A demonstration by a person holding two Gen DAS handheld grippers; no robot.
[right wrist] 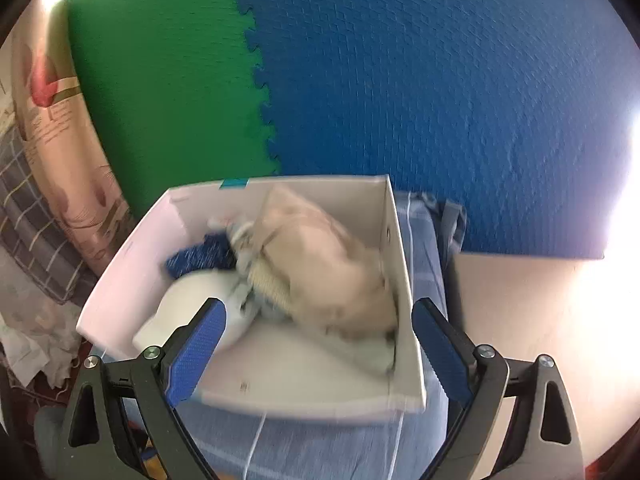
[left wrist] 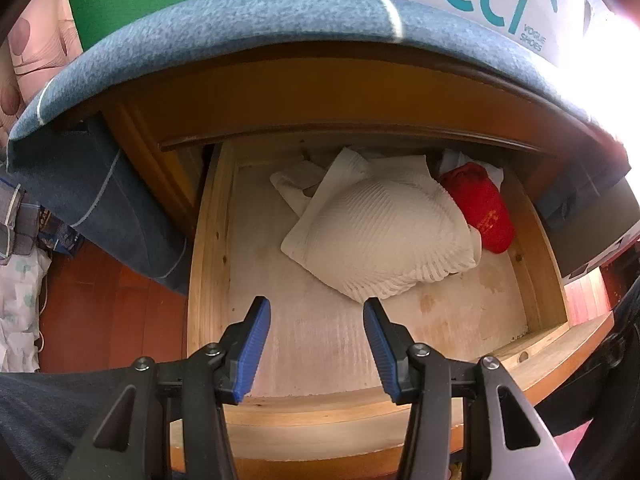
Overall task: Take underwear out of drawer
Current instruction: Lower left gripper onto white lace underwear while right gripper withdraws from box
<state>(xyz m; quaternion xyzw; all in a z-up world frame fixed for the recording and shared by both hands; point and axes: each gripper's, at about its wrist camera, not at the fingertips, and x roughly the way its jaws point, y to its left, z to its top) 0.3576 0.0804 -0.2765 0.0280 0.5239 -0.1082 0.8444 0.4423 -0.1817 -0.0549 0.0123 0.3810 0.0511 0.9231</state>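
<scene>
Nearby, a blue cloth point(left wrist: 224, 36) overhangs the drawer point(left wrist: 208, 240) (perhaps a blanket).

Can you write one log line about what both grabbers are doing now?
left gripper: open, empty, above drawer | right gripper: open, empty, over white box | cream garment, red garment in drawer

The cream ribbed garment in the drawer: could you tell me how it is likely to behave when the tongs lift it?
The cream ribbed garment lies crumpled and folded, so it will probably droop and unfold rather than keep its shape. It looks like soft knit, likely light and easy to pinch. It overlaps the red item, so lifting it may drag that along.
</scene>
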